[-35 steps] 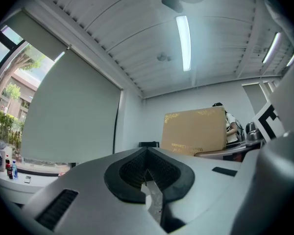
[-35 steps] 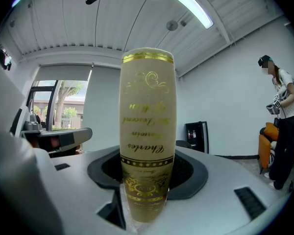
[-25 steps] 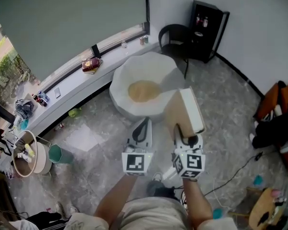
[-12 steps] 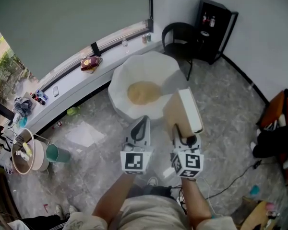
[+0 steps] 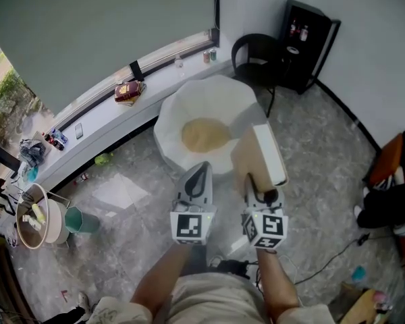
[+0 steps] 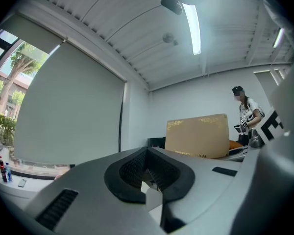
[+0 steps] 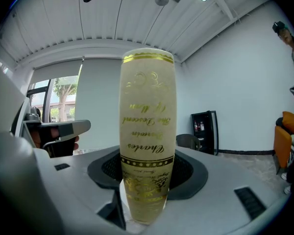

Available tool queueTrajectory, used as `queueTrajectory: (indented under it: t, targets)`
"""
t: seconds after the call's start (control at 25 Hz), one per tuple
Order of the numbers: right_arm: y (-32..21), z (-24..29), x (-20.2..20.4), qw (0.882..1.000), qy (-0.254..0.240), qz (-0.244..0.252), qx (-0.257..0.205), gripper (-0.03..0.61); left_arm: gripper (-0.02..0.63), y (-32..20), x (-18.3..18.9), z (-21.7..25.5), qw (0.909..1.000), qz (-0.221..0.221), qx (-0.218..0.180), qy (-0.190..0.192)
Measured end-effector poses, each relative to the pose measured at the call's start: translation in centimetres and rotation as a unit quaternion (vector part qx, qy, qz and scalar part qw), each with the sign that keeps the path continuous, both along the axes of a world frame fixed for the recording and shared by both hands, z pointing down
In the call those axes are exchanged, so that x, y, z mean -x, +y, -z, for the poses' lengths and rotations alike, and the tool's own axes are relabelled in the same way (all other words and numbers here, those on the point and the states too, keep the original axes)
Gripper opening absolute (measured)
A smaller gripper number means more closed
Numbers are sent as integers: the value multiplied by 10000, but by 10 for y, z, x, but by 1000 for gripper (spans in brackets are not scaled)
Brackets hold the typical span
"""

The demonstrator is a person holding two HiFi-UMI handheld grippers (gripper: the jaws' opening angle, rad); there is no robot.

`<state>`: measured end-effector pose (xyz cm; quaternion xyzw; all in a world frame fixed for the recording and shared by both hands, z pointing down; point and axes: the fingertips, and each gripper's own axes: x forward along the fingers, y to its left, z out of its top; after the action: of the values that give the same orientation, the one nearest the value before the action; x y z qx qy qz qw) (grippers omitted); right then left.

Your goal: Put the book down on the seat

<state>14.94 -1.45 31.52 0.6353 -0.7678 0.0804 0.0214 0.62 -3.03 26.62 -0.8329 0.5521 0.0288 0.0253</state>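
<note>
My right gripper (image 5: 254, 183) is shut on the lower end of a tan book with gold lettering (image 5: 259, 155), holding it upright. In the right gripper view the book's spine (image 7: 147, 131) stands between the jaws. The book hangs over the near right edge of a white round seat (image 5: 182, 106) with a tan cushion (image 5: 205, 134). My left gripper (image 5: 198, 175) is beside it on the left, shut with nothing in it, over the floor just short of the seat. The left gripper view shows the book's cover (image 6: 198, 136) to the right.
A black chair (image 5: 254, 52) and a black cabinet (image 5: 309, 42) stand behind the seat by the wall. A long sill (image 5: 94, 123) with a red packet (image 5: 128, 91) runs at left. A teal bucket (image 5: 78, 219) and a basket (image 5: 35, 216) sit far left. Orange items (image 5: 393, 159) lie right.
The view has drifted a little, so the seat and room sit slightly further right. Both grippers and the held book keep nearly the same place.
</note>
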Motion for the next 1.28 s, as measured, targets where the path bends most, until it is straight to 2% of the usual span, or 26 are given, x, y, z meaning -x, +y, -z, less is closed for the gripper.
queueTrajectory:
  t: [0.2,0.52,0.72,1.12,1.28]
  targets:
    - [-43,-2,13,10000,59,-18,44,218,6,-44,17,0,10000,7,-52,-34]
    - [-131,-4,56,9996,234,-66,113,218,6,-138,65,-4,10000,-8,-26,79]
    - [-180,-9,78,9991,320,-166,223,218,6,-191,86,-9,9999,-141,14,-6]
    - [-235,-24,95,9976,402,-375,427,218,6,-257,100,-21,9994,-326,76,17]
    - [-252,-31,92,9972,403,-408,484,218,6,-274,98,-29,9993,-357,100,-95]
